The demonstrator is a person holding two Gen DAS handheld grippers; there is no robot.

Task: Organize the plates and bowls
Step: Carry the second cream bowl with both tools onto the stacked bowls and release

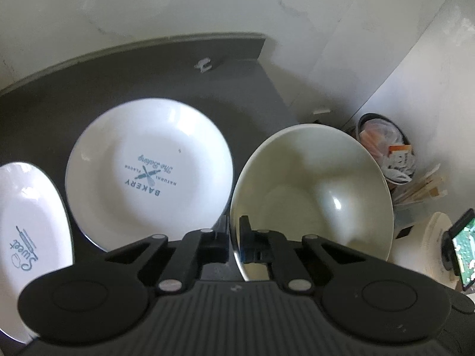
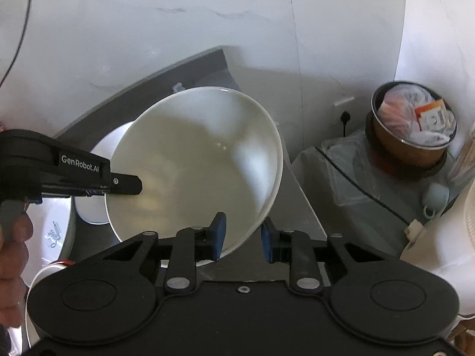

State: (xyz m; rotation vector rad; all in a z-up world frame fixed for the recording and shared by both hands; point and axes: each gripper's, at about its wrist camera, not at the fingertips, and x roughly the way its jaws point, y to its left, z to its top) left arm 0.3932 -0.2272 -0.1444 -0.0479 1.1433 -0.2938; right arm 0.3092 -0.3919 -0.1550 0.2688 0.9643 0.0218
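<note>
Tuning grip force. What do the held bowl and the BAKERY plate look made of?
Bowl: probably glazed ceramic, cream, glossy; sharp window glints inside, thin hard rim pinched by the left gripper. BAKERY plate: likely glazed ceramic or porcelain, white, glossy, printed teal logo under a shine. Melamine cannot be ruled out for either.

I am in a home kitchen: printed dinner plates (image 1: 148, 175) lie on a dark worktop (image 1: 89, 89) against marble-look walls (image 1: 148, 6), a full rubbish bin (image 2: 412, 124) beside it.

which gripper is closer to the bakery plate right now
Left. The left gripper, shut on the bowl rim, sits just beside the bakery plate; the right gripper straddles the bowl's far rim.
</note>
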